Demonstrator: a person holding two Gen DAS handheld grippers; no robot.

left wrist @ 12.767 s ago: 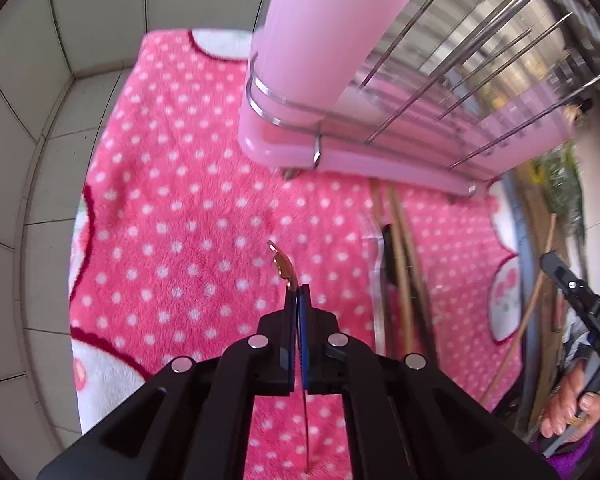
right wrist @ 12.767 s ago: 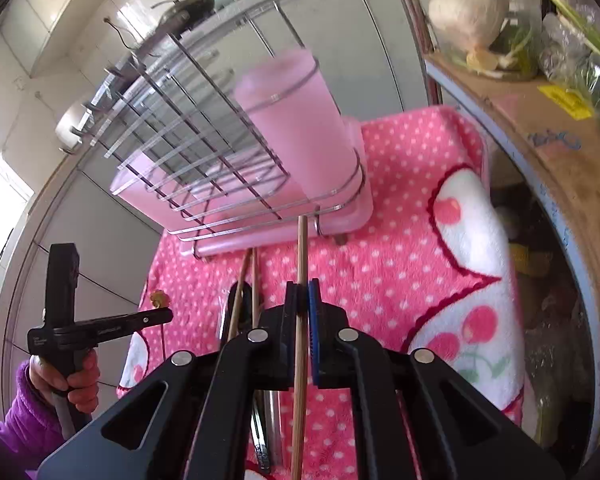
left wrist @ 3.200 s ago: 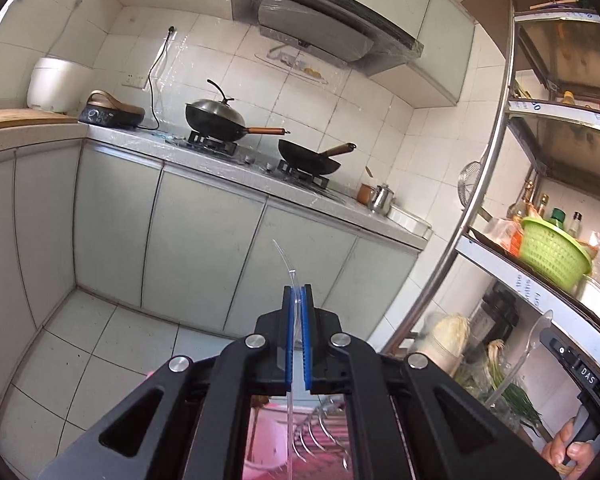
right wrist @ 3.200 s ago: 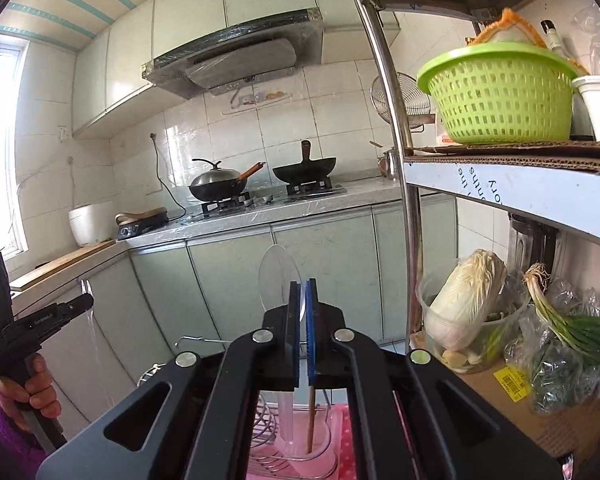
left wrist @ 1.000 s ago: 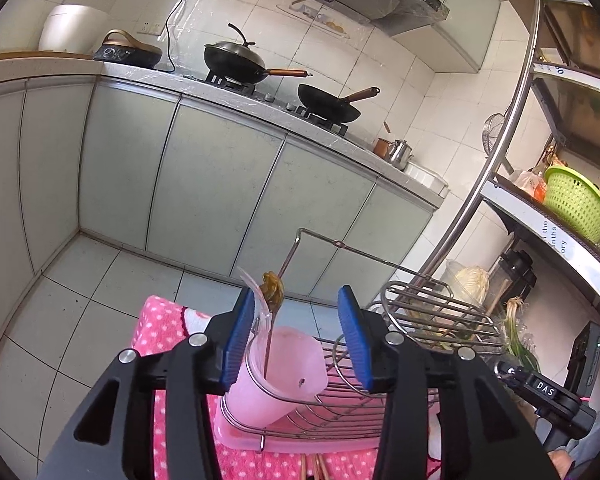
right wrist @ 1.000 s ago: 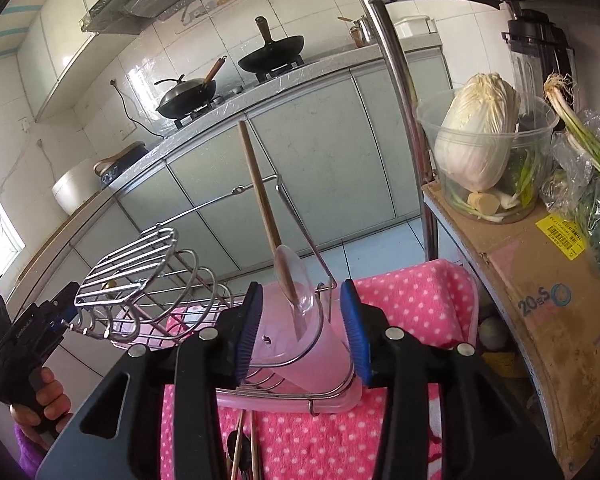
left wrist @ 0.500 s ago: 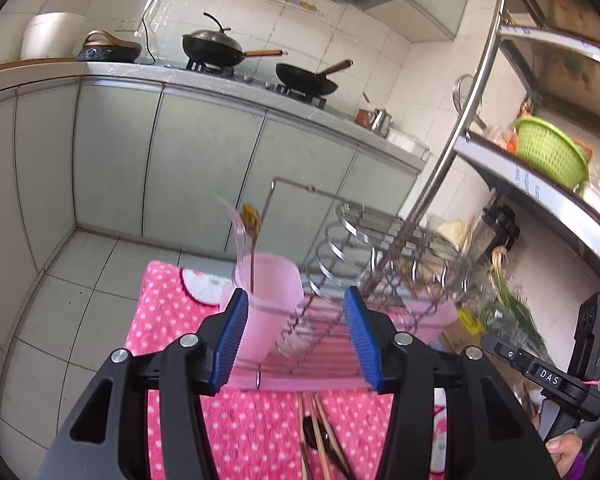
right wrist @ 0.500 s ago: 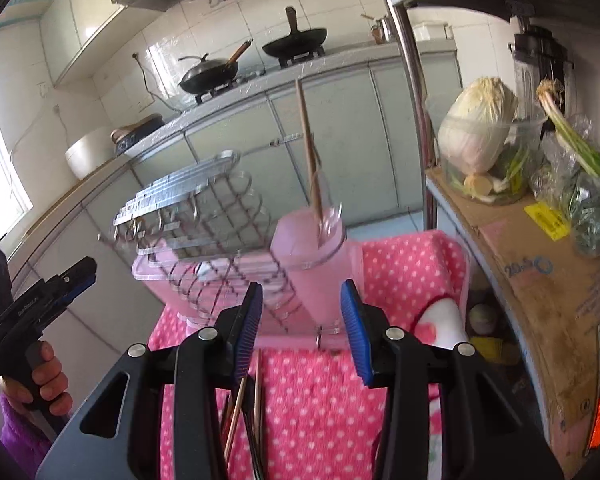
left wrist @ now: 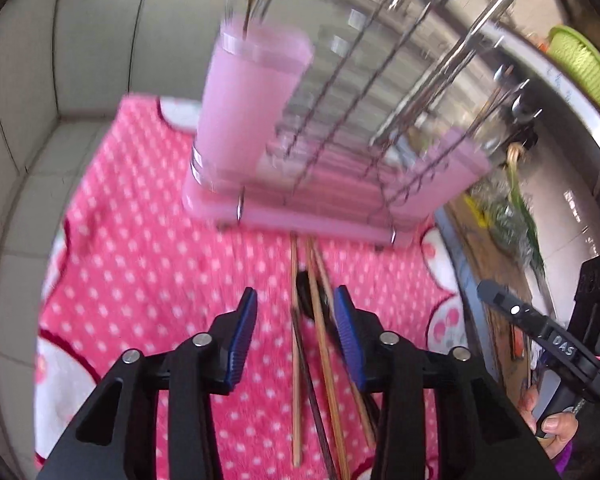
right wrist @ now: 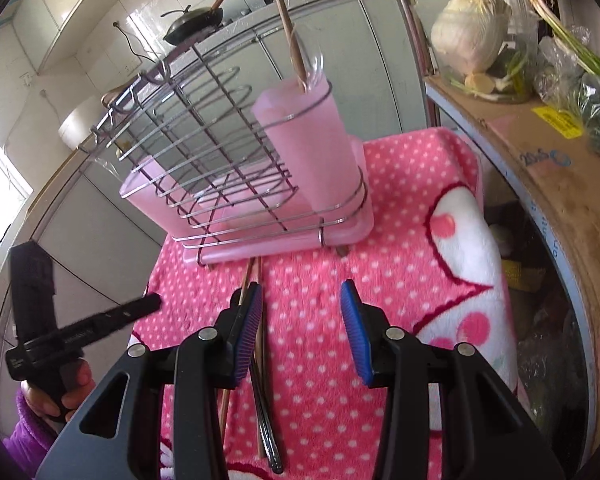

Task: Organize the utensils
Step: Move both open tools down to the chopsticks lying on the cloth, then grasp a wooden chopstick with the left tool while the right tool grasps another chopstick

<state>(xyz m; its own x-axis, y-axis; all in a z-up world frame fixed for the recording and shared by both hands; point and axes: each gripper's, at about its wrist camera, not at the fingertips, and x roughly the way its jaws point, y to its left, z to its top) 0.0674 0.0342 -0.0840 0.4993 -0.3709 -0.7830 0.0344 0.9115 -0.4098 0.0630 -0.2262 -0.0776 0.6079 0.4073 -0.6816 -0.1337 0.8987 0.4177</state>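
We see the left gripper [left wrist: 295, 314] tipped down over a pink blanket with white dots [left wrist: 140, 248]. Its jaws are spread and have just been closing a bit, and they pinch nothing. Between them, lower down on the blanket, lie some wooden chopsticks [left wrist: 296, 360] and a dark utensil [left wrist: 312, 292] that is too blurry to name. Their far ends reach right up to the pink tray [left wrist: 308, 222] of a wire drying rack [left wrist: 364, 92]. A tall pink cup [left wrist: 248, 108] stands at one end of the rack, with a utensil handle sticking up out of it. The right gripper [right wrist: 301, 322] also points down at the blanket [right wrist: 400, 248], and its jaws are spread with nothing in them. The chopsticks [right wrist: 246, 280] run past its left jaw, next to a shiny metal utensil [right wrist: 266, 432]. In this view the pink cup [right wrist: 312, 148] holds a wooden stick [right wrist: 288, 20] and a clear spoon [right wrist: 314, 68]. A hand [right wrist: 60, 392] in a purple sleeve holds the other gripper at the left. A cabbage [right wrist: 470, 28] and green onions [right wrist: 572, 48] sit on a shelf at the right.
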